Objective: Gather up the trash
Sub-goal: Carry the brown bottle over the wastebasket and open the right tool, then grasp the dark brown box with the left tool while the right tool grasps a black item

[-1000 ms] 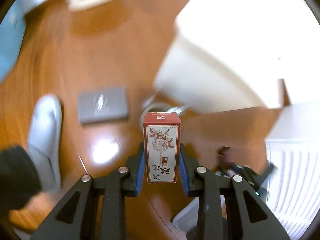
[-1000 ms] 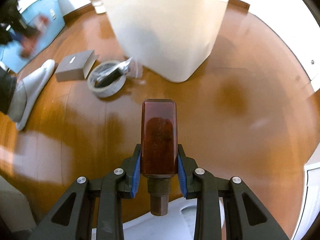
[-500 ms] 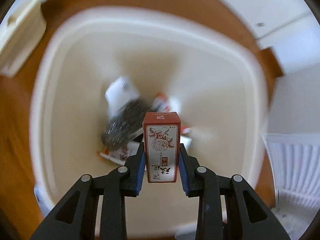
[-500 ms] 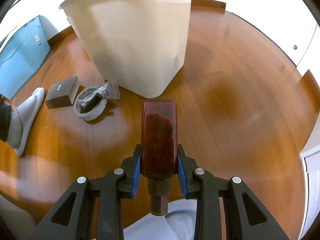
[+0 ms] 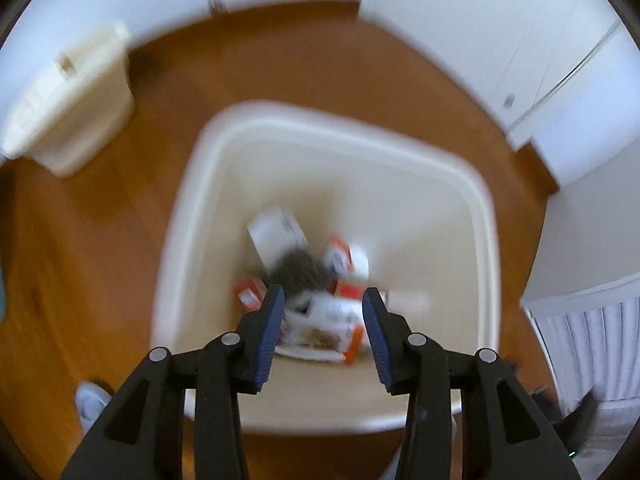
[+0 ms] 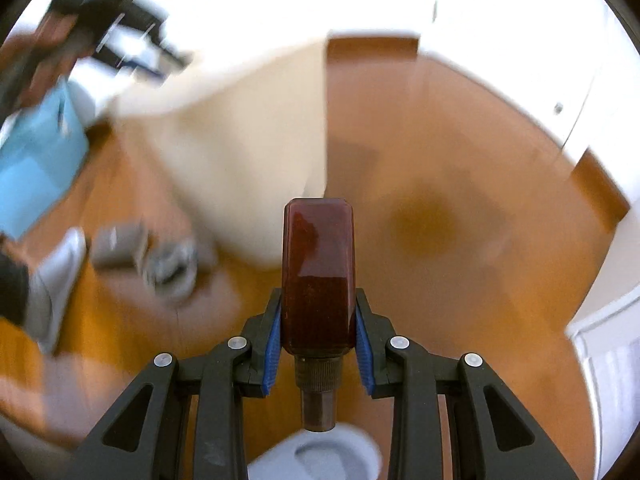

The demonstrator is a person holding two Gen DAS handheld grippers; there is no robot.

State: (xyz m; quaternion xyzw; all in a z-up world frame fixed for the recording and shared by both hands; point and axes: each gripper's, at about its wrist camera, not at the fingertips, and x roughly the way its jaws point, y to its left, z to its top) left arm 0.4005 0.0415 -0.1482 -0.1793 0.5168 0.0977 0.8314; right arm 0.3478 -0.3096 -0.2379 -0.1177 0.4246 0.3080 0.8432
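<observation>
My left gripper [image 5: 323, 294] hangs over the cream trash bin [image 5: 486, 216]; its jaws are opening and nothing is between them. On the bin's floor lie several blurred red-and-white cartons [image 5: 328, 320] and a dark wad [image 5: 304, 272]. My right gripper [image 6: 318, 296] is shut on a brown bottle [image 6: 318, 264], which is held with its neck pointing back toward the camera. The bottle hangs over the wooden floor, in front of the bin's outer wall [image 6: 240, 152].
A grey box [image 6: 116, 244] and a tape roll [image 6: 172, 268] lie on the floor left of the bin. A person's slippered foot [image 6: 56, 280] stands beside them, another slipper [image 6: 320, 456] below the bottle. A cream container [image 5: 68, 100] and white cabinets [image 5: 520, 60] stand behind the bin.
The left gripper swung from the floor to above the bin, opened, and the red-and-white carton left its jaws. The right gripper rose with the bottle still held.
</observation>
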